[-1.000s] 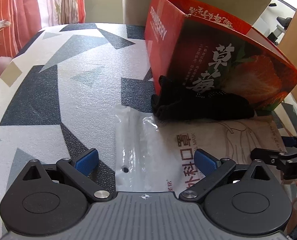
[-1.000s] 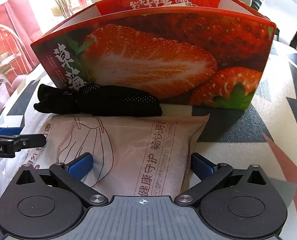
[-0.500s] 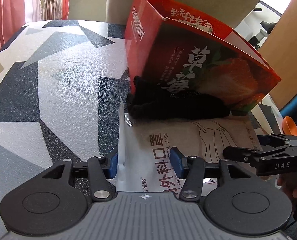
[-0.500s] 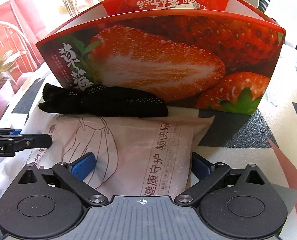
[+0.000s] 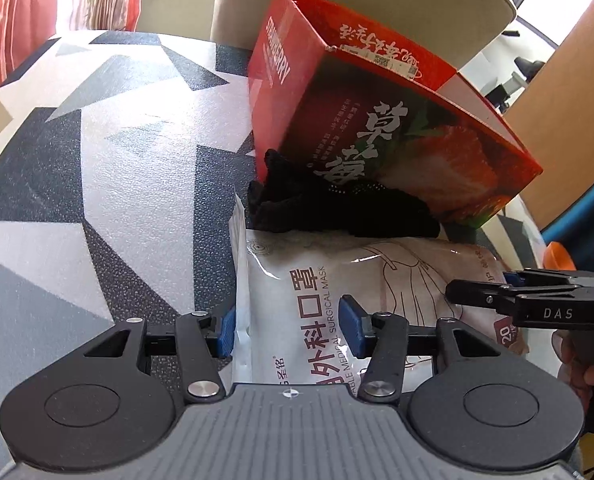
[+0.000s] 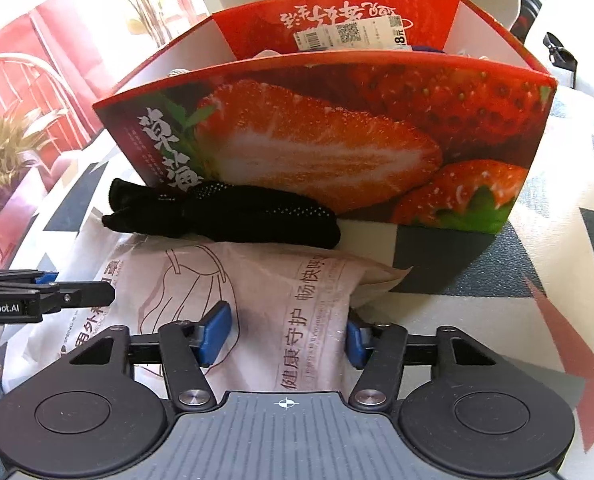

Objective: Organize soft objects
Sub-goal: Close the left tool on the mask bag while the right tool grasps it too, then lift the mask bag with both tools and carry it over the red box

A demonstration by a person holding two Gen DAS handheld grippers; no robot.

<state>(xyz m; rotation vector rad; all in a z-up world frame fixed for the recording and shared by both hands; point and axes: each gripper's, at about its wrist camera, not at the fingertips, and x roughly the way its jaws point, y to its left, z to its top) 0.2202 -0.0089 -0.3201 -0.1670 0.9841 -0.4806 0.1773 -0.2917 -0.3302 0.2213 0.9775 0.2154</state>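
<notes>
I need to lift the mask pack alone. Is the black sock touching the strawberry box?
Touching. In the right wrist view the black sock lies pressed along the strawberry box's front wall, no gap showing; its near edge also overlaps the mask pack.

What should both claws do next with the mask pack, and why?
Probably lift together and carry it toward the strawberry box. The left claw pinches the surgical mask pack at its left end, and the right claw pinches its right end. The box top is open, and the black gloves lie on the pack's far edge, so raise gently.
</notes>
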